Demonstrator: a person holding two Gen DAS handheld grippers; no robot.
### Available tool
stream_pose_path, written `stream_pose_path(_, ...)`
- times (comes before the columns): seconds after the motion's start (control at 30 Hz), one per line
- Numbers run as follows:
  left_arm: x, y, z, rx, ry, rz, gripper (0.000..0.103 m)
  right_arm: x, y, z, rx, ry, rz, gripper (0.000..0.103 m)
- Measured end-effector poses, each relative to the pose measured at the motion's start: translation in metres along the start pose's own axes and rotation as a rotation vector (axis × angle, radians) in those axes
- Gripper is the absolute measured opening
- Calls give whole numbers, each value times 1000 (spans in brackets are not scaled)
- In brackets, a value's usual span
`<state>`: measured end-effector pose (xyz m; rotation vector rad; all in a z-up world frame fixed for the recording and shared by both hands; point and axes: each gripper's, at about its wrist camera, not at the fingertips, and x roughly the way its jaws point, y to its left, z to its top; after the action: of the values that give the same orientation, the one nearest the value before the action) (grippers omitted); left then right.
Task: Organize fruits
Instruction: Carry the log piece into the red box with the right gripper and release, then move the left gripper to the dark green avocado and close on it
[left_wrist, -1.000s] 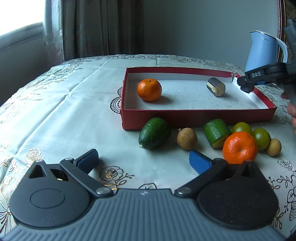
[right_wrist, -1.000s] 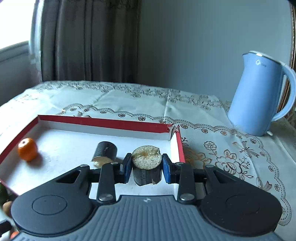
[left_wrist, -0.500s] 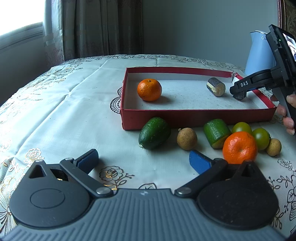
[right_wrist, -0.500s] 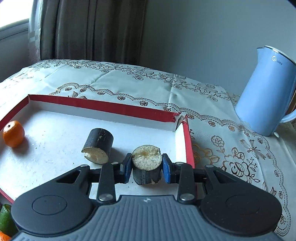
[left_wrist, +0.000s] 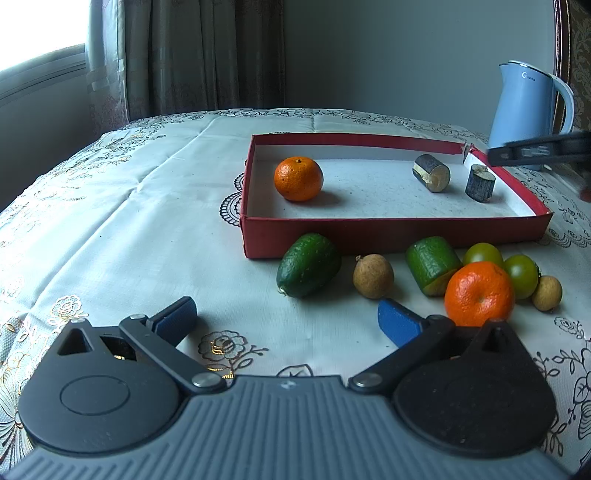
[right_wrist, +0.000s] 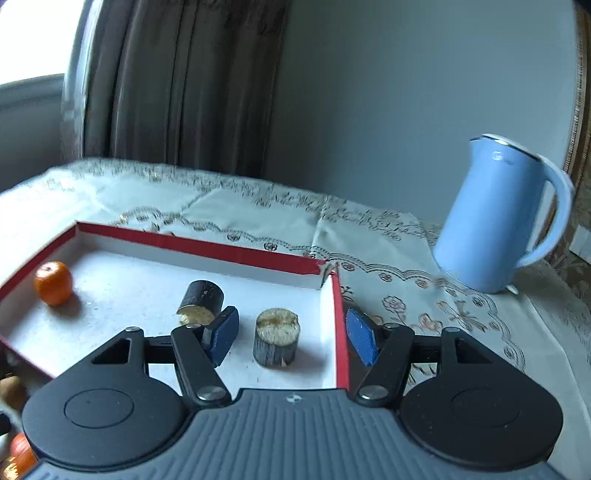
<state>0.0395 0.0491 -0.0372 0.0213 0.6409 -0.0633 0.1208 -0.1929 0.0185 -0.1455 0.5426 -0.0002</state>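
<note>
A: Since the right gripper (right_wrist: 291, 334) has its blue pads spread wide with nothing between them, I judge the step in hand to be the release of the upright dark-skinned cut piece (right_wrist: 276, 336), which stands on its flat end in the far right corner of the red box (right_wrist: 341, 325), free of both pads.

B: How to do it well?

A: Draw the gripper straight up and back, jaws apart, so that the left pad (right_wrist: 221, 334) does not knock the lying cut piece (right_wrist: 201, 302) just beside it, and the right pad, which sits outside the box wall, does not catch the rim. (The upright piece looks stable, but a brush could tip it.)

B: And the left gripper (left_wrist: 286, 319)?

A: Wide open too, empty, low over the tablecloth (left_wrist: 129, 221) at the near edge, with the loose fruit just beyond it. The orange mandarin (left_wrist: 479, 294) sits nearest its right pad, so that seems the easy next pick.

B: Count them.

A: Inside the box: one mandarin (left_wrist: 298, 178) at the left, two dark cut pieces at the right, one lying (left_wrist: 431, 172), one standing (left_wrist: 480, 183). Outside, along the near wall: one whole green cucumber-like fruit (left_wrist: 308, 270), one cut green piece (left_wrist: 434, 265), two green tomatoes (left_wrist: 483, 254) (left_wrist: 521, 271), two brown longan-like fruits (left_wrist: 373, 276) (left_wrist: 547, 292), one mandarin. Seven are left to move, by my judgement.

B: Anything else?

A: One blue kettle (right_wrist: 496, 218), far right, well apart from the box.
</note>
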Motion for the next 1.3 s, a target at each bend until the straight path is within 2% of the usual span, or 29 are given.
stream_pose_path(0.2, 0, 0, 0, 0, 0, 0, 103, -42, -23, -35, 128, -67, 21, 67)
stream_pose_path(0.33, 0, 1, 0, -3, -2, -1, 103, -46, -29, -56, 162, -71, -13, 67)
stream_pose_path(0.43, 0, 1, 0, 4, -4, 2, 103, -39, -41, -61, 223, -42, 9, 67)
stream_pose_path(0.57, -1, -1, 2, 28, -18, 42, 103, -36, -45, -65, 238, -23, 0, 68)
stream_pose_path(0.63, -2, -3, 6, 67, -39, 89, 103, -37, -45, -66, 242, -22, -7, 76)
stream_pose_path(0.67, -3, -2, 8, 77, -57, 109, 103, -37, -45, -67, 244, -23, -9, 76)
stream_pose_path(0.9, 5, 0, 18, 140, -59, 86, 103, -40, -47, -67, 248, -40, -22, 76)
stream_pose_path(1.0, 8, 3, 16, 134, -45, 46, 99, -38, -46, -67, 247, -32, -26, 76)
stream_pose_path(1.2, 10, 7, 15, 100, -34, -5, 79, -37, -46, -67, 244, -22, -32, 77)
stream_pose_path(1.3, 9, 7, 15, 106, -38, -40, 66, -37, -46, -67, 244, -22, -36, 80)
